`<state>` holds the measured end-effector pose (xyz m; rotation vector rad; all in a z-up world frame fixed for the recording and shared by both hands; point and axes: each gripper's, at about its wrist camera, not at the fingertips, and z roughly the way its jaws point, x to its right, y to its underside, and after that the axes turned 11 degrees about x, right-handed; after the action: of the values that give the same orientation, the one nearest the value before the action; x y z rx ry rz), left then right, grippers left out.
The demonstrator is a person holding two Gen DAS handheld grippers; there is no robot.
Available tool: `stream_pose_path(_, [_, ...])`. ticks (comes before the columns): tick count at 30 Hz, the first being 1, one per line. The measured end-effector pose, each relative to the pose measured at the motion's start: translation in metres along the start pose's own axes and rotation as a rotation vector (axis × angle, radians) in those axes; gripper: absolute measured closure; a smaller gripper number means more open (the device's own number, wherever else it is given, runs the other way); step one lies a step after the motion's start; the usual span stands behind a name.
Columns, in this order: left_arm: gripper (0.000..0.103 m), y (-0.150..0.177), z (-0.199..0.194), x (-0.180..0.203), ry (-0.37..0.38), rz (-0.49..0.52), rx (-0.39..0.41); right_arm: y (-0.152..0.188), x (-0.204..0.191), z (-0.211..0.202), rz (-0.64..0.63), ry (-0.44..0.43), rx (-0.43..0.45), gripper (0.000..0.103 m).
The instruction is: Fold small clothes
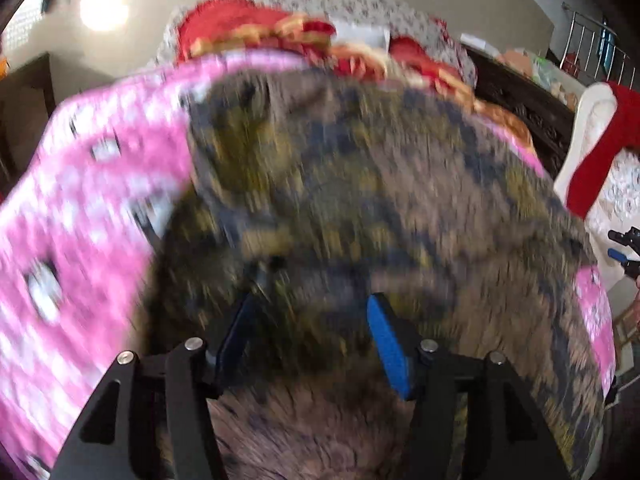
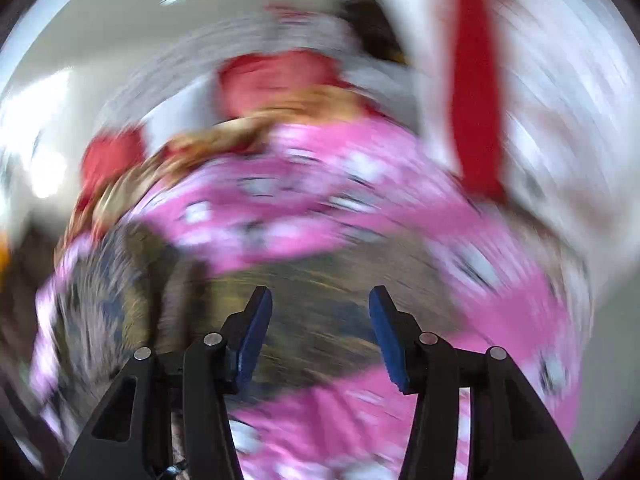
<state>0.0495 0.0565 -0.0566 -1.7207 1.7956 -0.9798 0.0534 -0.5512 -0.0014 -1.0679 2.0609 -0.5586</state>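
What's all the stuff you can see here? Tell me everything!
patterned garment: one, brown, yellow and dark blue, spread on the pink sheet, in front of both grippers
pink sheet: one, pink with white shapes, covering the surface
red and gold cloth: bunched heap, far end of the sheet
white and red fabric: one, hanging at right
left gripper: black, blue fingers apart, over the garment
right gripper: black, blue fingers apart, blurred view

Left gripper jaws apart over camouflage garment (blurred), apparently on pink sheet.
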Motion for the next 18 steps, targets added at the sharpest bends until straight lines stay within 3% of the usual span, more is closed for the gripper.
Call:
stream_pose_path(2, [0.033, 0.001, -0.003, 0.006, -0.012, 0.035, 0.025, 0.010, 0.041, 0.001, 0.147, -0.021, -0.025, 0.051])
stream_pose_path(5, [0.031, 0.002, 0.001, 0.008, -0.015, 0.041, 0.012, 0.034, 0.073, 0.015, 0.298, -0.087, -0.045, 0.051])
stream_pose_path(9, [0.028, 0.004, 0.003, 0.011, -0.020, 0.057, 0.003, 0.049, 0.087, 0.042, 0.440, -0.188, 0.026, 0.051])
stream_pose_path(11, [0.028, 0.004, 0.004, 0.012, -0.029, 0.068, 0.001, 0.045, 0.086, 0.053, 0.443, -0.217, 0.058, 0.053])
stream_pose_path(12, [0.028, 0.003, 0.004, 0.013, -0.030, 0.070, 0.000, 0.043, 0.085, 0.058, 0.447, -0.230, 0.072, 0.059])
stream_pose_path(15, [0.028, 0.003, 0.004, 0.012, -0.026, 0.066, 0.001, 0.034, 0.091, 0.062, 0.456, -0.196, 0.061, 0.091])
stream_pose_path(18, [0.028, 0.003, 0.004, 0.011, -0.021, 0.062, 0.002, 0.014, 0.072, 0.040, 0.372, -0.199, 0.106, 0.095])
